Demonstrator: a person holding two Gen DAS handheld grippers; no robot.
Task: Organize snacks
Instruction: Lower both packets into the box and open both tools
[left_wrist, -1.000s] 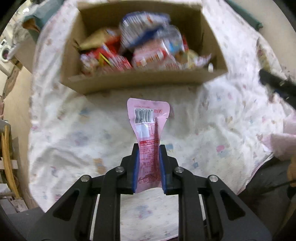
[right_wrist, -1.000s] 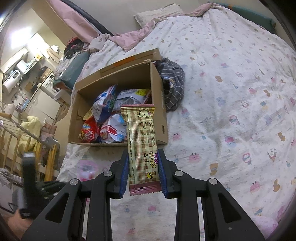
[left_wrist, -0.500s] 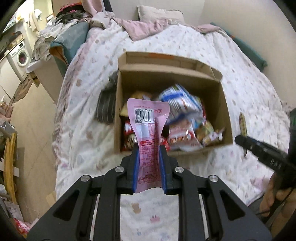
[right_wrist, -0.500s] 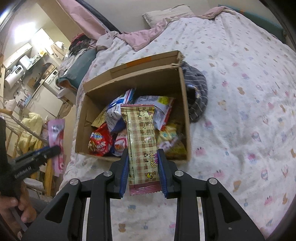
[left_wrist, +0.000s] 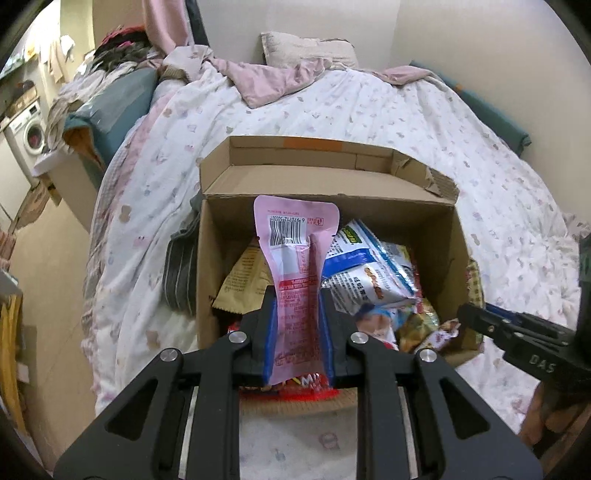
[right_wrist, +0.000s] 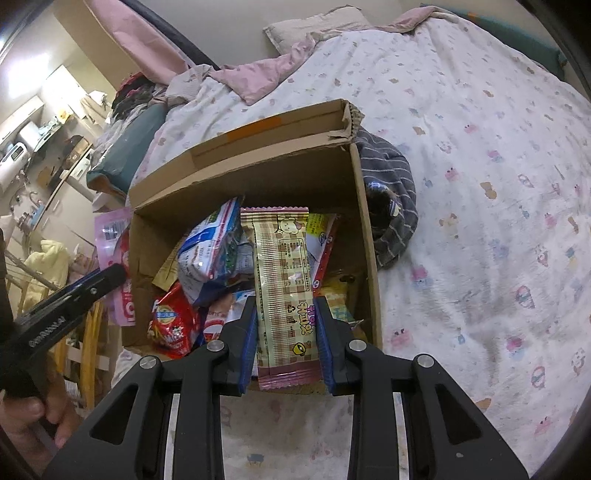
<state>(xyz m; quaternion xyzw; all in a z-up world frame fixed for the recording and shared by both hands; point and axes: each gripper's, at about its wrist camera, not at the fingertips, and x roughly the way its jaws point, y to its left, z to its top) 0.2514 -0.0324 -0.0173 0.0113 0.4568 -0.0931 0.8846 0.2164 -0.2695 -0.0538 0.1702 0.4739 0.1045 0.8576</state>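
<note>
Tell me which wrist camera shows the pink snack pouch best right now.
The left wrist view: the pink pouch stands centred, barcode readable, clamped in the left gripper above the cardboard box. The right wrist view catches it only at the left, partly behind that gripper's finger.

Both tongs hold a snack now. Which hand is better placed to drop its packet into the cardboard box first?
Probably left. The left tongs hold the pink pouch over the middle of the cardboard box. The right tongs hold the plaid wafer bar nearer the box's near wall.
</note>
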